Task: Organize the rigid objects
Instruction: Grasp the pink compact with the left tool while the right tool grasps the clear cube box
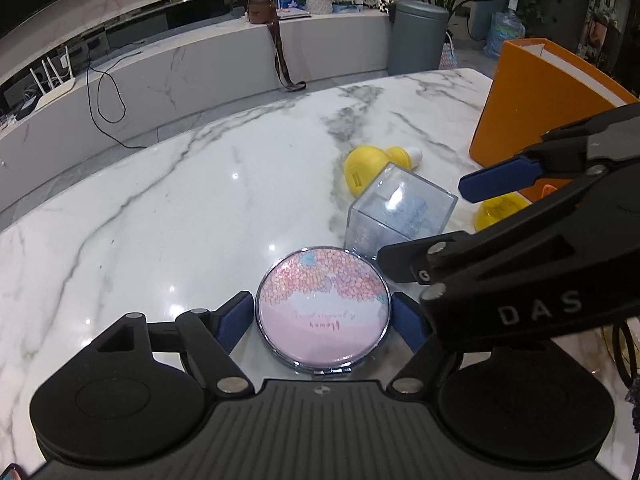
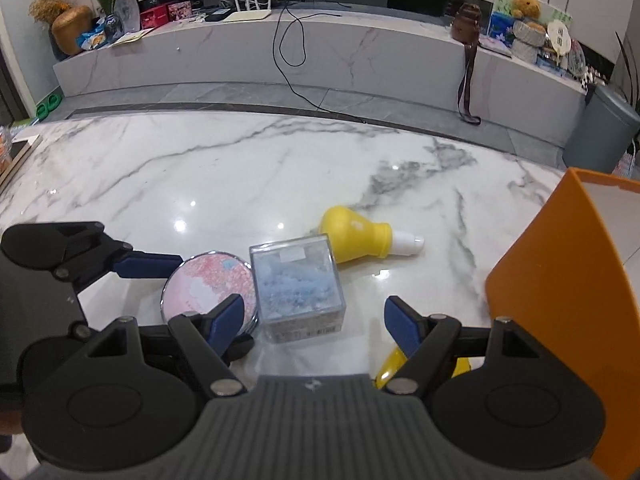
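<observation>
**My two grippers over the marble table**

I am holding a gripper in each hand, and both are pointing down at the white marble table (image 1: 168, 200).

My left gripper (image 1: 324, 320) is sitting around a round pink mirror (image 1: 323, 306). The mirror is lying flat on the table with its picture side up. Being round, it has no long side, but its little hinge is pointing back at me. My blue fingers (image 1: 232, 322) are standing one on each side of it, very close to its rim. I cannot tell if they are touching it. The jaws are spread wide.

My right gripper (image 2: 316, 322) is hanging just in front of a clear box (image 2: 298, 286) with blue fluff inside. The box is standing on the table, right beside the mirror. My right jaws are spread too, wider than the box, and they are pinching nothing.

Behind the box a yellow bulb-shaped bottle (image 2: 356, 236) is lying on its side. Its long way is running across the table. Its white tip is pointing to the right, toward the orange box (image 2: 560, 280), and its fat round end is pointing left. The orange box is standing at the right edge of the table.

Something else yellow (image 2: 390, 364) is peeking out under my right finger. I cannot tell what it is.
</observation>
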Demonstrator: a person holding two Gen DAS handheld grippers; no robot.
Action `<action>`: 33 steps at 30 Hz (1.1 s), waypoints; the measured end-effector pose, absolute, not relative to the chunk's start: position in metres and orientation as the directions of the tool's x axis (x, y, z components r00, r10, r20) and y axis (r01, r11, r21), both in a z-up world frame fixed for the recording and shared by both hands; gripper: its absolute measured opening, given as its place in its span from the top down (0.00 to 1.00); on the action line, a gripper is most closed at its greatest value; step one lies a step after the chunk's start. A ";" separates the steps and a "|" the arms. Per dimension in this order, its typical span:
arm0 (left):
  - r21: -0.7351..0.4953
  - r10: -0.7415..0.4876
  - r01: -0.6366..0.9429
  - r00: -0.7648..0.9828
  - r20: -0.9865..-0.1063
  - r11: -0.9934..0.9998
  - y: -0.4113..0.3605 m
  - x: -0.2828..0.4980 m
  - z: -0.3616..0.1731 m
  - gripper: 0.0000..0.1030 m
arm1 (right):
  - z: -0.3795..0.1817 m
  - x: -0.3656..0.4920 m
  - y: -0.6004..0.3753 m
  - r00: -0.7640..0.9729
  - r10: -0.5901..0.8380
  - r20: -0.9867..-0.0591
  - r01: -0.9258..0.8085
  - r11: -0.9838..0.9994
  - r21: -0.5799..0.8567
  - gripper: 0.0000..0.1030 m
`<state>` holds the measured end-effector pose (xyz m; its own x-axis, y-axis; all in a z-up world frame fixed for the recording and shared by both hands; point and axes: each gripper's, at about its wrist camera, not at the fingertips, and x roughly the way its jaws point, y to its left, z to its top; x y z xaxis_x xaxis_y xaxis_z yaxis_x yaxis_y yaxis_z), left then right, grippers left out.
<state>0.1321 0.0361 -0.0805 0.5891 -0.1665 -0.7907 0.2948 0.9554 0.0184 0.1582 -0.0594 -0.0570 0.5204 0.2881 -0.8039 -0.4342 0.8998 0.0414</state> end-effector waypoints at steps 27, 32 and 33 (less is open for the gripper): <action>0.015 -0.172 0.301 0.583 -0.794 0.954 0.036 0.137 -0.080 0.19 | -0.071 0.179 -0.058 0.448 0.353 -0.821 -0.419 0.895 0.156 0.51; 0.031 -0.166 0.313 0.583 -0.795 0.949 0.033 0.136 -0.080 0.19 | -0.061 0.178 -0.065 0.466 0.359 -0.809 -0.406 0.899 0.165 0.51; 0.039 -0.163 0.317 0.584 -0.795 0.948 0.032 0.135 -0.079 0.19 | -0.058 0.178 -0.066 0.470 0.361 -0.806 -0.404 0.899 0.168 0.51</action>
<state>0.1349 0.0318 -0.0793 0.5842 -0.1627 -0.7952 0.3168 0.9477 0.0388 0.1777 -0.0662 -0.0585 0.4696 0.3610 -0.8057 -0.4038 0.8994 0.1677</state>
